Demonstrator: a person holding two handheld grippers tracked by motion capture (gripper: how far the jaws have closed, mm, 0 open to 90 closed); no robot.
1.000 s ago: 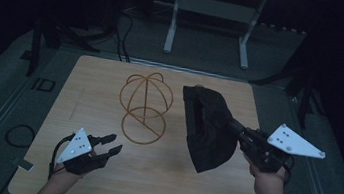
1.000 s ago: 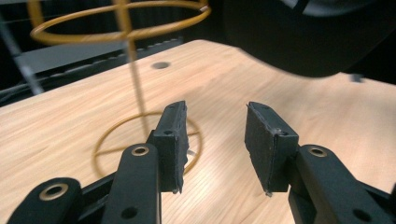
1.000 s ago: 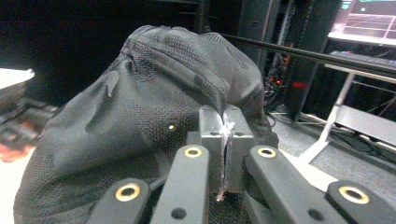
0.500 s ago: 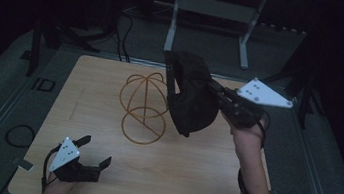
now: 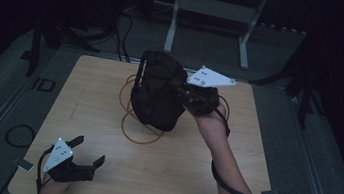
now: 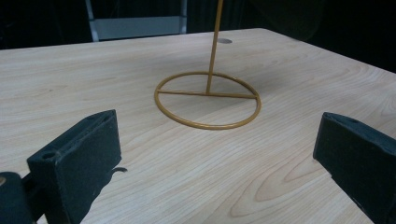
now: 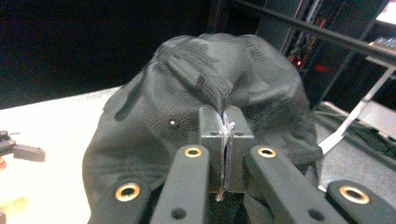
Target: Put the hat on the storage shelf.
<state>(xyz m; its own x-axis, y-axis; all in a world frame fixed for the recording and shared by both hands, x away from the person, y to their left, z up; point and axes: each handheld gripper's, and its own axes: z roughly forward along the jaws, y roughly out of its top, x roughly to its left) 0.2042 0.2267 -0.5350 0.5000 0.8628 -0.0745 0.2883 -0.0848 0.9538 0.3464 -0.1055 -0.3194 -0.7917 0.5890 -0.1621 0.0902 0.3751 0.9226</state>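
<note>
A black mesh cap (image 5: 157, 95) hangs over the top of a gold wire stand (image 5: 140, 134) at the middle of the wooden table (image 5: 174, 178). My right gripper (image 5: 181, 90) is shut on the cap's fabric from the right. In the right gripper view the jaws of the right gripper (image 7: 225, 126) pinch a fold of the cap (image 7: 210, 79). My left gripper (image 5: 89, 149) sits low at the table's front left. Its jaws have just been opening and now stand wide with nothing between them. In the left gripper view the left gripper (image 6: 219, 158) faces the stand's ring base (image 6: 208, 100).
A grey metal frame (image 5: 211, 11) stands on the floor beyond the table's far edge. A cable loop (image 5: 18, 135) lies on the floor to the left. The person's right forearm (image 5: 230, 175) crosses the table's front right.
My right gripper has carried the cap left from the table's right side to over the stand. My left gripper has sunk toward the front left and its jaws have spread wider.
</note>
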